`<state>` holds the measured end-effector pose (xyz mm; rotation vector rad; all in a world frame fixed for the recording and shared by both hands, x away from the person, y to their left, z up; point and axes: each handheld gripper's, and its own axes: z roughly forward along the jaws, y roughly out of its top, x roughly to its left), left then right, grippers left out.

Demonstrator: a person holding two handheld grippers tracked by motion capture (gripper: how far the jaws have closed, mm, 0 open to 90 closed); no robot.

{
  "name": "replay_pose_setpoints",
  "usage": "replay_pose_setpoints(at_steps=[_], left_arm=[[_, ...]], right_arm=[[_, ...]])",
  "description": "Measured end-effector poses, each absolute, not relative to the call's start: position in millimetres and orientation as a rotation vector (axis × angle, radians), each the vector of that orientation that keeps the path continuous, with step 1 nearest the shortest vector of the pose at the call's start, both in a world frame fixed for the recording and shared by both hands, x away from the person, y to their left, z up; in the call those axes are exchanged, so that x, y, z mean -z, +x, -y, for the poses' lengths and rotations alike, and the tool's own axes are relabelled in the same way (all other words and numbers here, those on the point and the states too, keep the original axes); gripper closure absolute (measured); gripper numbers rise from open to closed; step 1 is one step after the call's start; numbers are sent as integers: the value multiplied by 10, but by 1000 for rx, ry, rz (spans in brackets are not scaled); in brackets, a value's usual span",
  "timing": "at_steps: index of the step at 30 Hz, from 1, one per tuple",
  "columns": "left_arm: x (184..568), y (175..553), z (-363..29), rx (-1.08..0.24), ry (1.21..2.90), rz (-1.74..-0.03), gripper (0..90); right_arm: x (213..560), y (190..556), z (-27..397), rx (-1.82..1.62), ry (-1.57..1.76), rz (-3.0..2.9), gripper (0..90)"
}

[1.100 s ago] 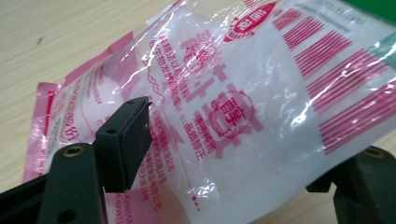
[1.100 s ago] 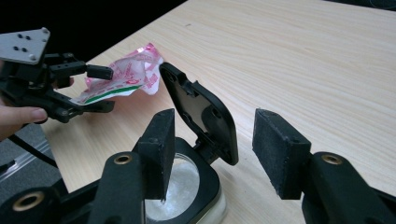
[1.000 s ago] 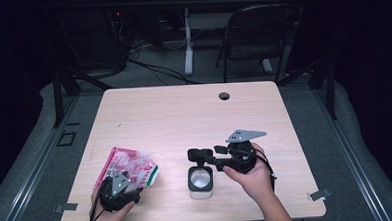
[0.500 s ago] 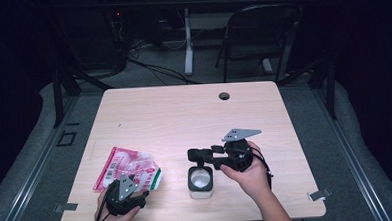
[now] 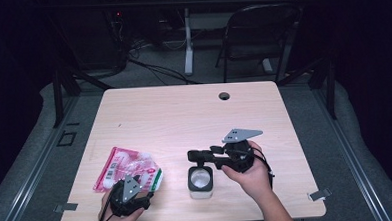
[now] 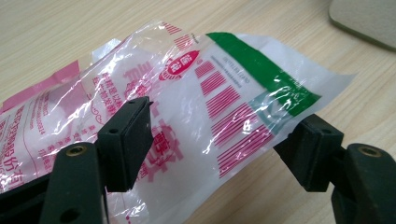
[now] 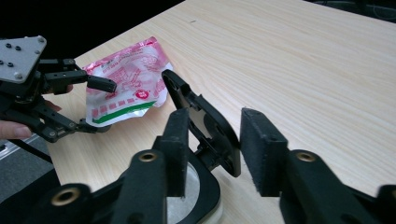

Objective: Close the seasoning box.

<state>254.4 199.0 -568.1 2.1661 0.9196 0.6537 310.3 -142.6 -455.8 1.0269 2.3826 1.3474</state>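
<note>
A crinkled pink-and-white plastic bag (image 5: 128,167) with a green stripe lies at the table's near left. My left gripper (image 5: 139,185) stands open, its jaws on either side of the bag's (image 6: 219,88) green-striped end; the same gripper (image 7: 100,105) is seen from across the table. A small white container (image 5: 200,180) with a black rim sits near the front middle, its black flip lid (image 7: 205,123) standing upright. My right gripper (image 7: 217,119) reaches in from the right and has just been closing. The lid stands between its pads, with a gap left on one side.
The wooden table (image 5: 184,116) has a cable hole (image 5: 224,95) near its far edge. A dark chair (image 5: 260,32) and cables stand on the floor beyond. Grey floor runs along both sides.
My left gripper has shifted a little to the right along the bag's near end. The right hand has stayed beside the container.
</note>
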Motion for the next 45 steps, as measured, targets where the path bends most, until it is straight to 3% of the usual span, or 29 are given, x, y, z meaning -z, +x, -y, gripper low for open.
replay_pose_setpoints(at_steps=[11,45], left_arm=[[5647,2516,-1906,-643,2162,-888,308],[5588,2575,-1692,-612,2155,-811,309]], right_arm=[[4541,3064,1424,-1322,994,-2388,696],[4596,2858,1370,-1301,916,-2413,638]])
